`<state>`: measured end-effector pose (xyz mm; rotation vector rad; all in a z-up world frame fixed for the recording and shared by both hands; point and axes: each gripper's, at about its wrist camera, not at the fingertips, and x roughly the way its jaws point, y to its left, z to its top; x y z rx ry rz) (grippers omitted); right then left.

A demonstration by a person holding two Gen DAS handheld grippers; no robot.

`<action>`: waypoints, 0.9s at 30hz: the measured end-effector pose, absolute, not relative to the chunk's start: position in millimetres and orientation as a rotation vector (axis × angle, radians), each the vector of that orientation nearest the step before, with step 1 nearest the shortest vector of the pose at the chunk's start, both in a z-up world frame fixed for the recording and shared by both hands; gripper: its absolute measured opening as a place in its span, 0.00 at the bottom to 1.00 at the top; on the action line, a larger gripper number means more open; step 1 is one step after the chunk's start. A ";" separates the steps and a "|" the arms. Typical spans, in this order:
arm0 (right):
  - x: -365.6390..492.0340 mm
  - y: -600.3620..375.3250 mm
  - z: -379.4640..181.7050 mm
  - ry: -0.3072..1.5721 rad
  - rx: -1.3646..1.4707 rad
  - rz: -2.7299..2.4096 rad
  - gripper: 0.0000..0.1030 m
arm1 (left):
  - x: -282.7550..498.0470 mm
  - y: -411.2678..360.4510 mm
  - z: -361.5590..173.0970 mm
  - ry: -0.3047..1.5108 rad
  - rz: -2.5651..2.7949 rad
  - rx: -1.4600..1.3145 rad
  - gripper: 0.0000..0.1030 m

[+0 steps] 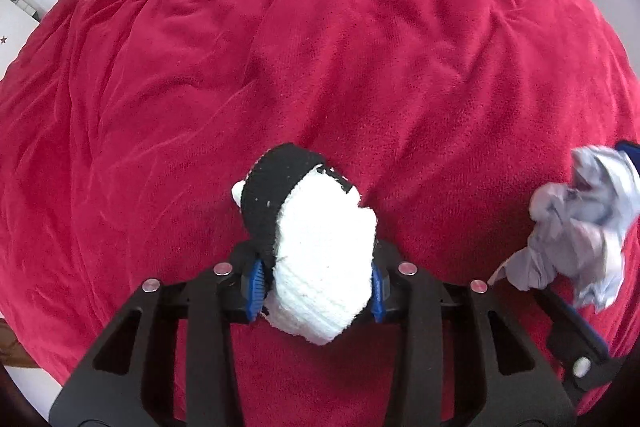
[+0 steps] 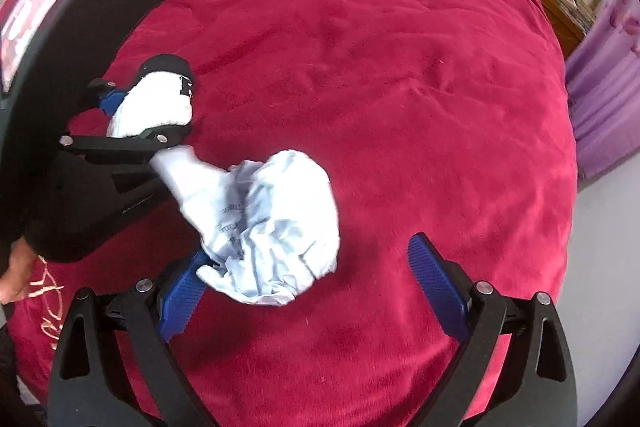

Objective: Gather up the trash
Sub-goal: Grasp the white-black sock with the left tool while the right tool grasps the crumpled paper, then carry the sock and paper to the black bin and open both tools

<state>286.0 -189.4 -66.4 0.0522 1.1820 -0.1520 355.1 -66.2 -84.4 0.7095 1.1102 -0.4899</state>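
My left gripper (image 1: 318,285) is shut on a rolled white sock with a black cuff (image 1: 320,251), held above the red blanket (image 1: 320,47). The sock (image 2: 156,103) and left gripper also show at the left of the right wrist view. A crumpled pale blue-white paper (image 2: 272,227) lies on the blanket between my right gripper's (image 2: 308,275) open fingers, against the left blue pad (image 2: 182,297). The right pad (image 2: 436,283) stands well apart from it. The paper (image 1: 584,227) also shows at the right edge of the left wrist view.
The red plush blanket (image 2: 400,87) covers the whole bed. Purple curtains (image 2: 604,95) and a wooden shelf with books (image 2: 560,7) stand at the far right. A white wall and furniture (image 1: 16,15) lie beyond the bed's left edge.
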 end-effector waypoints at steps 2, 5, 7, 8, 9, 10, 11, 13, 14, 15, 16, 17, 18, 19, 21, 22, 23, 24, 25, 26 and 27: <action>294.4 -188.4 -70.8 1.180 0.031 -0.143 0.87 | 355.7 -67.3 -84.2 1.123 -0.498 0.698 0.38; 312.6 -190.5 -77.6 1.157 -0.010 -0.118 0.68 | 364.2 -61.2 -86.4 1.137 -0.515 0.672 0.38; 327.8 -195.4 -79.6 1.136 -0.033 -0.084 0.47 | 366.8 -59.7 -87.4 1.145 -0.519 0.657 0.38; 332.0 -198.0 -79.7 1.137 -0.028 -0.074 0.39 | 367.2 -60.1 -87.5 1.147 -0.520 0.655 0.38; 337.1 -200.6 -79.3 1.140 -0.020 -0.061 0.37 | 368.4 -60.2 -87.8 1.147 -0.519 0.655 0.38; 339.5 -201.9 -78.5 1.138 -0.023 -0.054 0.33 | 369.2 -60.4 -87.8 1.147 -0.516 0.655 0.38; 340.8 -201.7 -75.3 1.129 -0.034 -0.037 0.30 | 369.3 -61.1 -88.0 1.147 -0.514 0.655 0.38; 339.7 -199.6 -69.5 1.119 -0.058 -0.014 0.30 | 369.4 -61.4 -87.4 1.146 -0.510 0.656 0.38; 340.1 -199.2 -68.4 1.117 -0.063 -0.010 0.30 | 368.3 -61.9 -87.4 1.146 -0.508 0.656 0.38; 340.2 -200.9 -67.9 1.119 -0.062 -0.004 0.30 | 367.7 -62.3 -87.0 1.145 -0.504 0.657 0.38; 339.1 -203.4 -67.7 1.121 -0.053 0.001 0.30 | 367.0 -62.5 -86.5 1.143 -0.501 0.659 0.38; 338.2 -205.3 -67.7 1.123 -0.043 0.005 0.30 | 364.7 -62.5 -86.1 1.142 -0.498 0.660 0.38; 337.1 -207.3 -67.1 1.126 -0.029 0.012 0.30 | 362.9 -62.9 -85.5 1.140 -0.494 0.664 0.38; 335.5 -209.0 -66.0 1.126 -0.022 0.018 0.30 | 360.8 -63.4 -84.7 1.139 -0.490 0.665 0.38; 335.5 -212.1 -65.3 1.125 -0.019 0.012 0.30 | 357.9 -63.2 -83.0 1.137 -0.483 0.667 0.38; 334.0 -214.7 -64.6 1.124 -0.016 0.012 0.30 | 356.2 -63.3 -81.8 1.135 -0.479 0.669 0.38; 333.8 -217.7 -63.9 1.124 -0.010 0.013 0.30 | 353.6 -63.3 -80.6 1.135 -0.475 0.669 0.38; 329.1 -215.1 -62.6 1.124 -0.001 0.015 0.30 | 352.4 -63.3 -79.6 1.136 -0.473 0.668 0.38; 327.1 -217.3 -61.7 1.126 0.009 0.019 0.30 | 350.4 -63.4 -78.4 1.135 -0.472 0.670 0.38; 322.0 -214.2 -60.5 1.127 0.010 0.022 0.30 | 348.7 -63.2 -77.4 1.134 -0.471 0.673 0.38; 319.6 -214.7 -59.3 1.126 0.008 0.024 0.30 | 345.9 -62.8 -76.1 1.131 -0.468 0.677 0.38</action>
